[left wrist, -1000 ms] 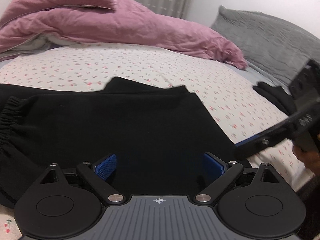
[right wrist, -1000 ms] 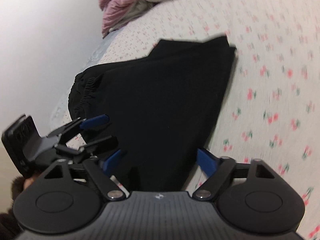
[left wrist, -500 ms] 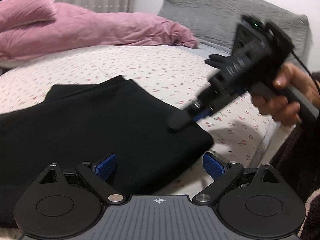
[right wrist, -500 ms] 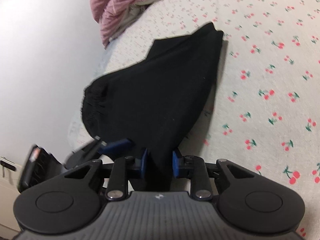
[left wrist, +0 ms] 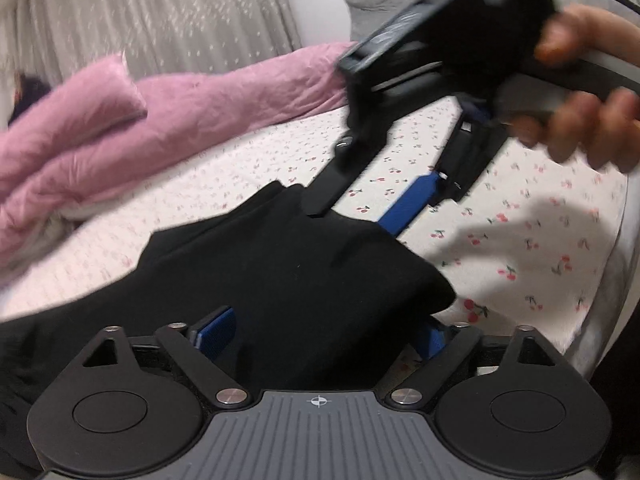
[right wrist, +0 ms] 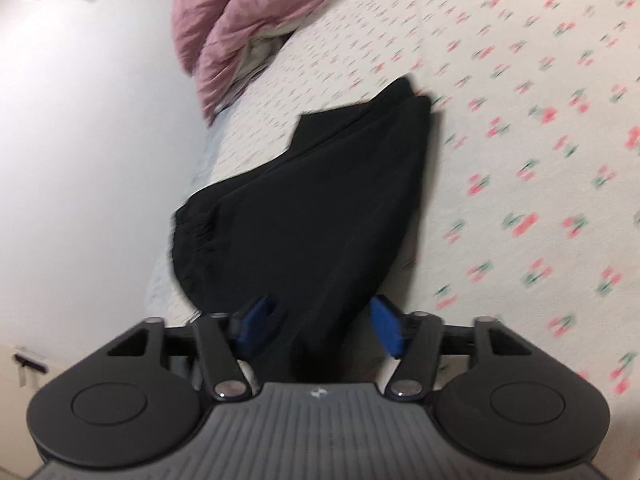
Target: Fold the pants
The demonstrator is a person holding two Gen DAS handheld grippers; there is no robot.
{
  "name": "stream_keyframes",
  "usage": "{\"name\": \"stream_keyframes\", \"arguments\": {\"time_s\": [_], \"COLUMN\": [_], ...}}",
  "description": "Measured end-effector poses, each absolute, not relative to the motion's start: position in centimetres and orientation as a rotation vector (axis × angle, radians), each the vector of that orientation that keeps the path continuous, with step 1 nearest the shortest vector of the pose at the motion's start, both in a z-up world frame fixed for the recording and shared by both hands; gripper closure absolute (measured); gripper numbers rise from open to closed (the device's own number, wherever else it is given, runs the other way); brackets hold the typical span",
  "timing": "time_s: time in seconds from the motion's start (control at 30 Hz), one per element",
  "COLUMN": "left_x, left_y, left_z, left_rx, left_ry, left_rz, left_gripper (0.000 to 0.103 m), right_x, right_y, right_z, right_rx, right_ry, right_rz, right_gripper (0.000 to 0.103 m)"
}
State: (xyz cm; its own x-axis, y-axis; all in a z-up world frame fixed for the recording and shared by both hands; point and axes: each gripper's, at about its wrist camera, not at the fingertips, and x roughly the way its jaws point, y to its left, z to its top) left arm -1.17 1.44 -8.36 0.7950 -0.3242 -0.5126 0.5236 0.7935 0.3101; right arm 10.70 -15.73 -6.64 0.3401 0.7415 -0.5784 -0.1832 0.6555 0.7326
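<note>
The black pants (left wrist: 280, 280) lie folded on the cherry-print bed sheet (left wrist: 540, 240); they also show in the right wrist view (right wrist: 328, 216), elastic waistband at the left. My left gripper (left wrist: 324, 330) is open, its blue pads either side of the near edge of the cloth. My right gripper (right wrist: 320, 320) is open with the pants end between its pads; in the left wrist view it (left wrist: 360, 208) sits at the far edge of the pants, held by a hand.
A pink duvet (left wrist: 160, 128) is piled at the back of the bed. A grey pillow (left wrist: 384, 8) lies behind the right gripper. A white wall (right wrist: 80, 140) runs along the bed's left side. The bed's edge (left wrist: 616, 280) is at the right.
My right gripper, shut on the pants end half a second ago, has opened. The left gripper stayed open and shifted its view rightward; the right gripper looms closer in it.
</note>
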Motion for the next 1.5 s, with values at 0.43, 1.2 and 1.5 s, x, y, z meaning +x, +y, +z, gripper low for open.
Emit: {"name": "stream_keyframes", "arguments": {"time_s": [0.43,1.2,1.5], "left_x": [-2.7,-0.4,0.3], "left_y": [1.9,26.3,34.3], "left_z": [-7.5,-1.5,-3.1], "left_rx": [0.389,-0.348,-0.48], "left_ry": [0.412,0.334,0.336], "left_rz": [-0.485,-0.132,0.049], "left_gripper": [0.08,0.091,0.091], "right_x": [15.7,21.9,23.6], "right_y": [-14.8,5.0,13.5], "right_z": [-9.4,-1.6,-2.5], "right_rx": [0.683,0.5,0.48], "right_ry": [0.935,0.833,0.861], "right_rz": [0.54,0.758,0.832], "right_gripper": [0.087,0.09,0.09]}}
